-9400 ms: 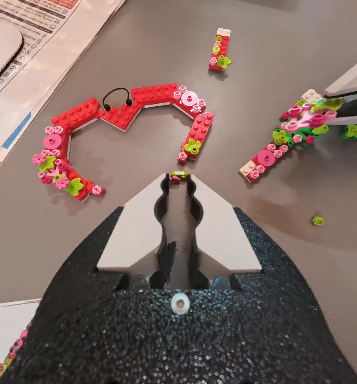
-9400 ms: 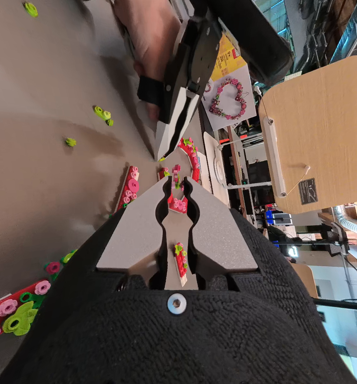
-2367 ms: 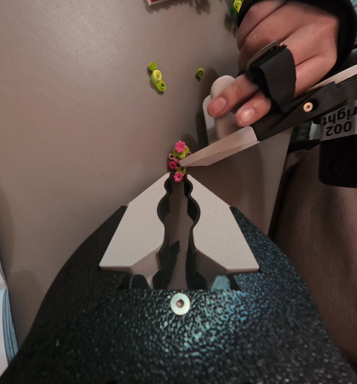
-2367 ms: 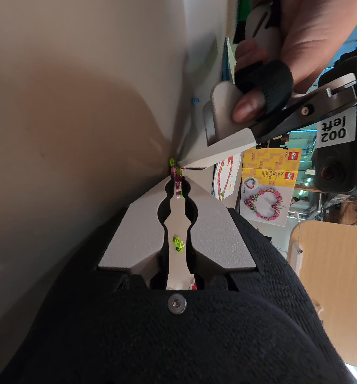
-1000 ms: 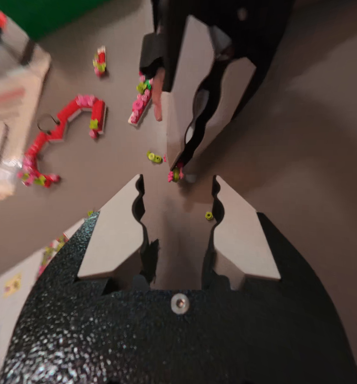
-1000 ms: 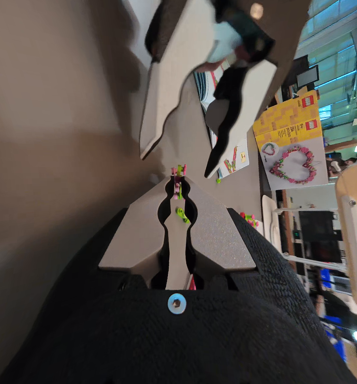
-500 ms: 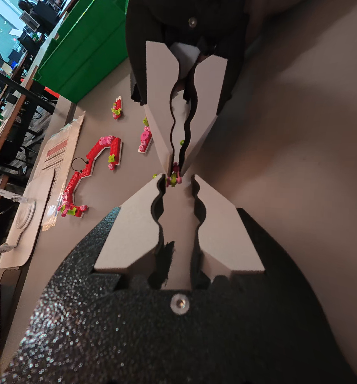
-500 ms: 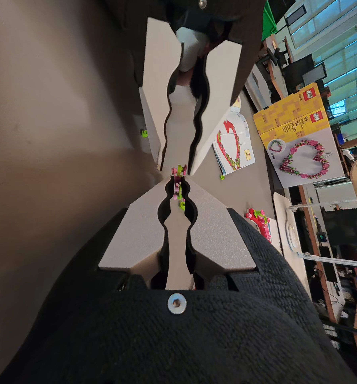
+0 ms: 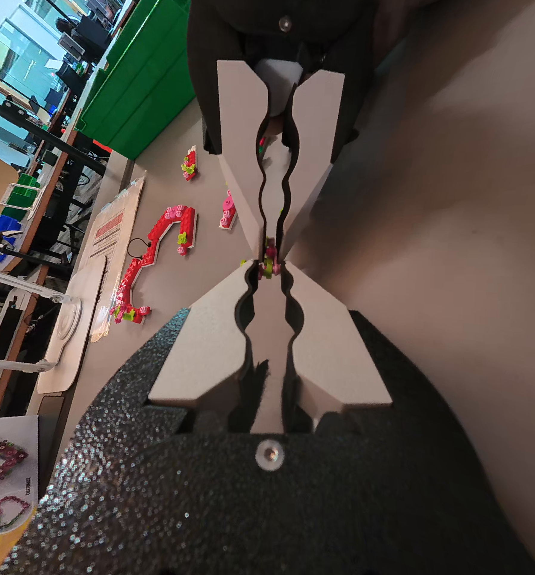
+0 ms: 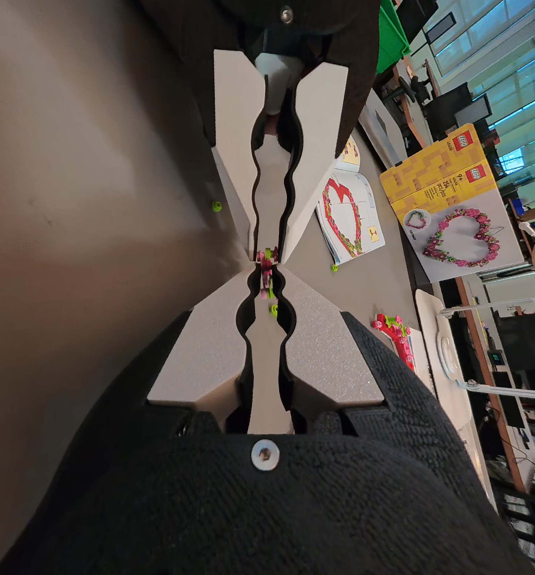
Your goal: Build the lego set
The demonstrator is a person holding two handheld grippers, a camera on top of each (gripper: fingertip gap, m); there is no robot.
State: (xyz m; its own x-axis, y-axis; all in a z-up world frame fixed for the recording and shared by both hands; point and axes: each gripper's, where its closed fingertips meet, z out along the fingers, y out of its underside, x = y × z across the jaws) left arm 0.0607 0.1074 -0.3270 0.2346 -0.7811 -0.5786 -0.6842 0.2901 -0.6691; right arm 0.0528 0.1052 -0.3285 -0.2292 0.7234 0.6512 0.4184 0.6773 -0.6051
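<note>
Grey tabletop (image 9: 446, 217) lies beneath both my grippers, which meet tip to tip. My right gripper (image 10: 266, 270) pinches the pink-and-lime flower cluster (image 10: 266, 280) lengthwise along its jaws; my left gripper (image 9: 268, 270) is narrowly parted, its tips flanking the cluster's protruding end.

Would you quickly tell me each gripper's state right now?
Left gripper: open, nothing gripped.
Right gripper: shut on the pink-and-green flower cluster.
</note>
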